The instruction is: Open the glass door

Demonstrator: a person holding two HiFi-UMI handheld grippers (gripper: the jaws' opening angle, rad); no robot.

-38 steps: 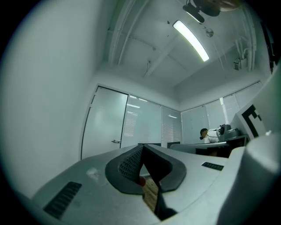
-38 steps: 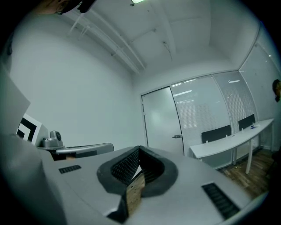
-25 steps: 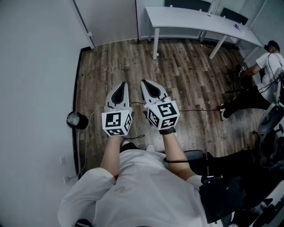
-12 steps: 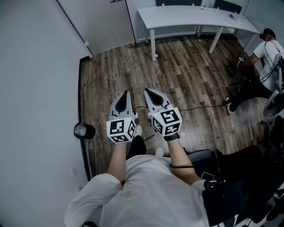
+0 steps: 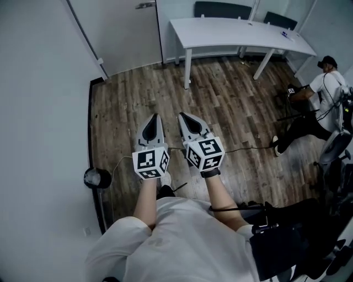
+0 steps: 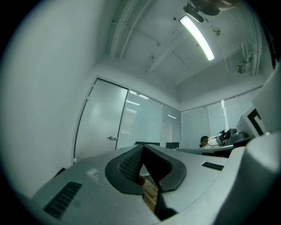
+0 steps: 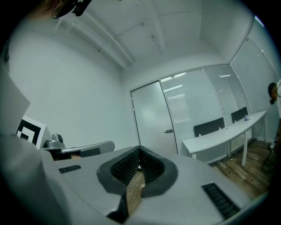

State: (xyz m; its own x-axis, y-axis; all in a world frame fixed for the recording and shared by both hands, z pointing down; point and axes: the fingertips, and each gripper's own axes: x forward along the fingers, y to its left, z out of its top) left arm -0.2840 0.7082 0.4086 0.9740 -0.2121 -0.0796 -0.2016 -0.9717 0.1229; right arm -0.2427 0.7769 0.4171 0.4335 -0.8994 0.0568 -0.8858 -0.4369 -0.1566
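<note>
The frosted glass door [image 5: 124, 33] stands shut at the far end of the wood floor, its metal handle [image 5: 146, 5] at the top edge of the head view. The left gripper view shows the door [image 6: 103, 127] and handle [image 6: 113, 138] straight ahead and still far off. In the right gripper view the door [image 7: 151, 121] and handle [image 7: 168, 131] appear just above the jaws. My left gripper [image 5: 153, 117] and right gripper [image 5: 182, 115] are held side by side, level, pointing at the door. Both are shut with nothing between the pads.
A white wall [image 5: 38, 110] runs along the left. A long white desk [image 5: 237, 27] with dark chairs stands right of the door. A person [image 5: 325, 82] sits low at the far right. A black round lamp-like object [image 5: 94, 177] and a cable [image 5: 248, 147] lie on the floor.
Both grippers and the head have moved forward over the floor toward the door. The door handle has come into the head view. The jaws have stayed shut.
</note>
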